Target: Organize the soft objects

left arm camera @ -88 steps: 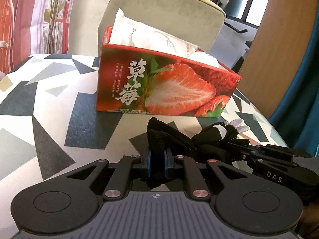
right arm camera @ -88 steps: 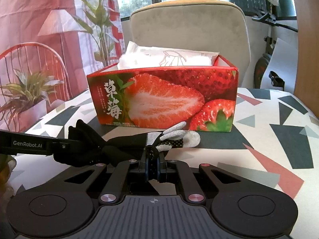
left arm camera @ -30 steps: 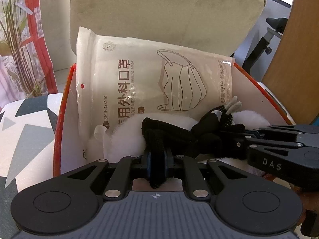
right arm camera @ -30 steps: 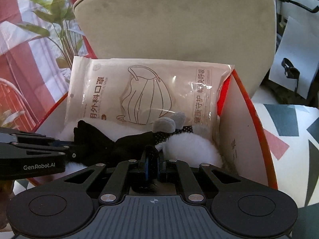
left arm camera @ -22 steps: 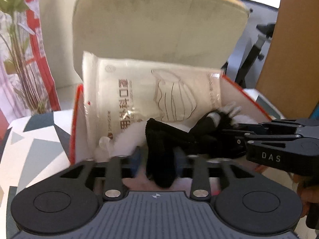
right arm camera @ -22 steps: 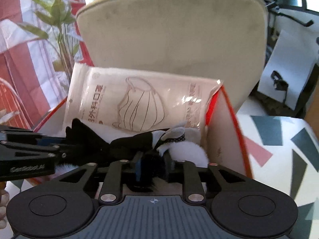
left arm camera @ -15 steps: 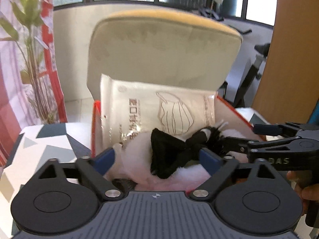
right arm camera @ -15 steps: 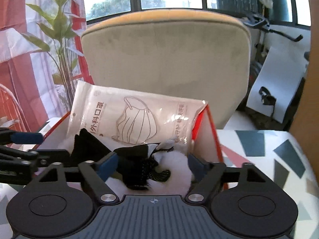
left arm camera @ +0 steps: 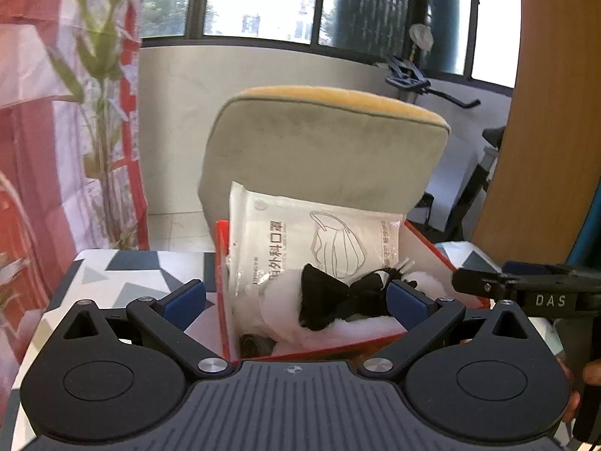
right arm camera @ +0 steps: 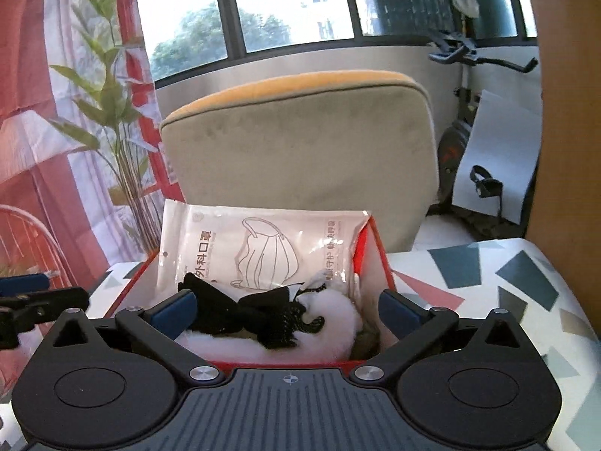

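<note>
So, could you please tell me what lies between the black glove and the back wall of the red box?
The white mask packet stands there, leaning behind the black glove inside the red box; both wrist views show it.

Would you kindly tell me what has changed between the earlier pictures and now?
The black fabric glove went from the table into the red strawberry-print box, onto white fluffy material. Both grippers, left and right, have just been opening, released it and drew back. The mask packet stayed put.
</note>
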Available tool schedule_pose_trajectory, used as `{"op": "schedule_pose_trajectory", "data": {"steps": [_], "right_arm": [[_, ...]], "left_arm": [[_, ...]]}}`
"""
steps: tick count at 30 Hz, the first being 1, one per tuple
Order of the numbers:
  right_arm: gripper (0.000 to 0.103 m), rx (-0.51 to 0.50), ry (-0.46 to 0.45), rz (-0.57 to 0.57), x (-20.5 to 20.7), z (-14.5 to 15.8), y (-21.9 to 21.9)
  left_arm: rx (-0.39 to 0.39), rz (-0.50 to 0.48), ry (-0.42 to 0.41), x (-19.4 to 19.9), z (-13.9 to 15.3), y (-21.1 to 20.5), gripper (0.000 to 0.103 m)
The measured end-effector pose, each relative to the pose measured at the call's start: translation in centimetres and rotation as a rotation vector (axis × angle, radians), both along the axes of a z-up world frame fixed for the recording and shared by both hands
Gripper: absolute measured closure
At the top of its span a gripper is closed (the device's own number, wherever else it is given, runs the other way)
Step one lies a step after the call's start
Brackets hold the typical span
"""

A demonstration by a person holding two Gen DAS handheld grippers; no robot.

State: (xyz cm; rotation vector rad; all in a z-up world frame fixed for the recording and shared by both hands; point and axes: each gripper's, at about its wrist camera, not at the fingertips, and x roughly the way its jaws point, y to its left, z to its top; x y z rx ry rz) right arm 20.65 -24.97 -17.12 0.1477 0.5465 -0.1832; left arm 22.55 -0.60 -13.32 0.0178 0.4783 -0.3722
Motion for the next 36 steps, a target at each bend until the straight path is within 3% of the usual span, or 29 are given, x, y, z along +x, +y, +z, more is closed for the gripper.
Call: {"op": "schedule_pose_trajectory", "data": {"steps": [9,15,25,36], "right_arm": [[0.0,-0.007,-0.031,-0.004,-4.5,3.9,1.7],[0.0,-0.027,-0.045,0.006,-8.5,7.2,3.5],[0.0,-0.109,-0.061,-0.032,-15.3,11.9,7.0],[0.0,-0.122,-0.115,-0.063,-21.8,15.7,8.4]], "left_arm": [[-0.076,0.067,-0.031,-4.2,3.0,2.3,0.0],[0.021,0.097,-0.086,-8.0,5.7,2.0,0.0],[0.08,0.124,-0.107,-14.7,9.0,2.2,0.0],[0.064,0.157,-0.189,-20.7,12.4,2.5,0.0]]}}
